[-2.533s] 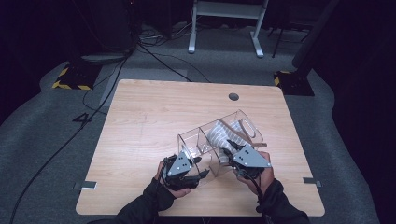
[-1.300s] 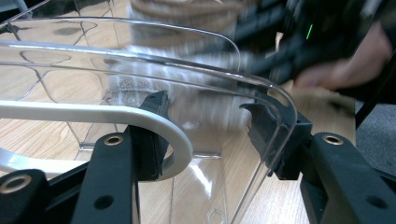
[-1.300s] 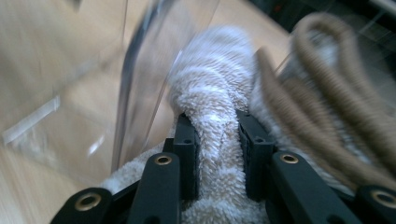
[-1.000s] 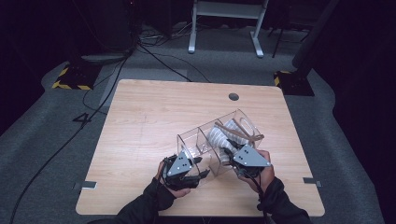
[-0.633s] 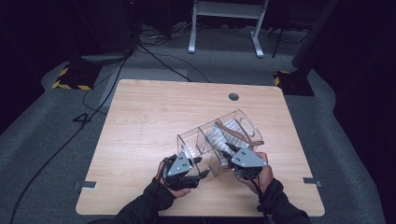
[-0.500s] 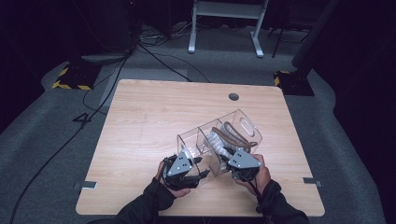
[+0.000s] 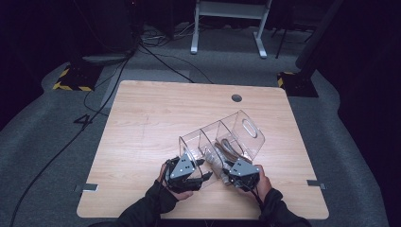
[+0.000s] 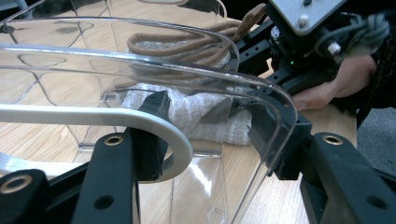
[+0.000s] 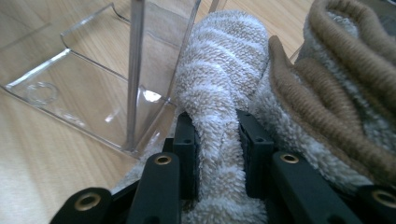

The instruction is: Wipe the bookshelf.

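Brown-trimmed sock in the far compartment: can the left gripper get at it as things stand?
Probably not. The left gripper is clamped on the clear organizer wall, and the right gripper, pinching the white sock, blocks the way to the brown-trimmed sock.

A light wooden table [image 7: 156,123] stands on grey carpet [image 7: 56,156]. Near its far edge sits a small dark round cable hole [image 7: 236,98]. Two small metal brackets stick out from the table's sides, one at the left [image 7: 88,187] and one at the right [image 7: 315,183]. Black cables [image 7: 108,94] trail across the carpet past the table's far left corner. A white metal frame [image 7: 227,23] stands beyond the table. Yellow-and-black striped blocks lie on the floor at the far left [image 7: 71,78] and far right [image 7: 283,78].
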Motion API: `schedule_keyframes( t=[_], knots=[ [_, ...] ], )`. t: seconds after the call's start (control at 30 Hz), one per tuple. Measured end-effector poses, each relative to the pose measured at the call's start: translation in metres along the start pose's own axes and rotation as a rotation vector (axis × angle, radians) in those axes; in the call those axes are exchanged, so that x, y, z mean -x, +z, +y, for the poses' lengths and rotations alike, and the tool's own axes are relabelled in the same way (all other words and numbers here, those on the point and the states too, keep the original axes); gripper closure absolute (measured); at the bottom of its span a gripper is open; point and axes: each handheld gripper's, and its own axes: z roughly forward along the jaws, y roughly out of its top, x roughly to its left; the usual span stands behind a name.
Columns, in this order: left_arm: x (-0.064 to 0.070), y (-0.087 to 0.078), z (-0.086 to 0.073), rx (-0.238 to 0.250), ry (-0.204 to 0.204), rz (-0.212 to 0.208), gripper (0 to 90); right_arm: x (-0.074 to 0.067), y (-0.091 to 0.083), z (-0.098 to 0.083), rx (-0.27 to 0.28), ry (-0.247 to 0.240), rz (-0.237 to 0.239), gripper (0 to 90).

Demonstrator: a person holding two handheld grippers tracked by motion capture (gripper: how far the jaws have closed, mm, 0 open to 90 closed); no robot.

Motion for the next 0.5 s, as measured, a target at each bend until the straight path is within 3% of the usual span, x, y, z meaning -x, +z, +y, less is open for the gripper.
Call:
schedule_keyframes(
  t=[0.1, 0.17, 0.4, 0.5],
  knots=[
    [0.0, 0.0, 0.0, 0.001, 0.0, 0.0, 48.4, 0.004, -0.002, 0.0, 0.029, 0.064, 0.077, 72.8],
    [0.0, 0.0, 0.0, 0.001, 0.001, 0.0, 48.4, 0.004, -0.005, 0.001, 0.046, 0.076, 0.105, 72.9],
    [0.0, 0.001, 0.0, 0.0, 0.003, -0.004, 48.5, 0.012, -0.022, 0.012, 0.131, 0.116, 0.135, 73.4],
    [0.0, 0.001, 0.0, 0.0, 0.002, -0.003, 48.5, 0.016, -0.033, 0.02, 0.177, 0.116, 0.125, 73.6]
  ],
)
